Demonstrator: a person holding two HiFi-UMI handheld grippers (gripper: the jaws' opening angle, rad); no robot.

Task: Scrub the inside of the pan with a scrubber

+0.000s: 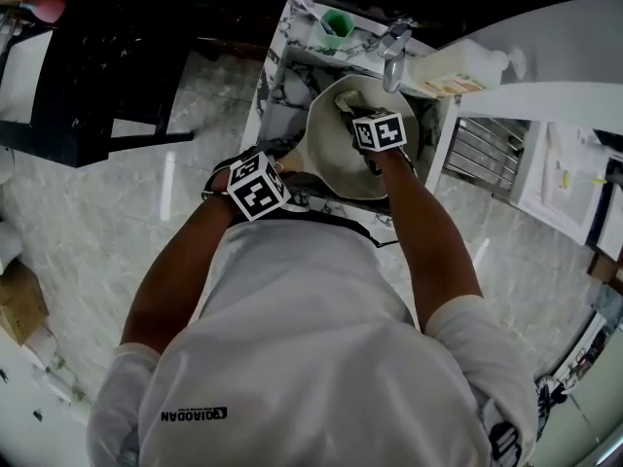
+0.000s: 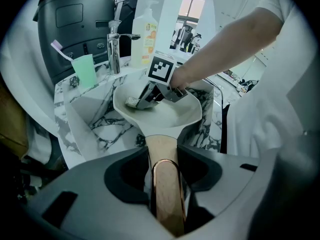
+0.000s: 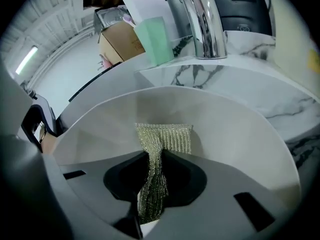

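My left gripper [image 2: 167, 184] is clamped on the wooden handle [image 2: 162, 149] of the pan [image 2: 175, 116]. The handle's long axis runs straight away from the jaws, and the bowl is tilted over the marble sink [image 2: 95, 119]. My right gripper [image 3: 150, 194] pinches the scrubber [image 3: 167, 136], whose free end appears to lie flat against the pan's inner wall at the centre of the right gripper view. In the head view the pan sits upper centre, just below the faucet [image 1: 394, 52]. Judgement: the right gripper, already inside the bowl, makes the stroke, and the left only braces.
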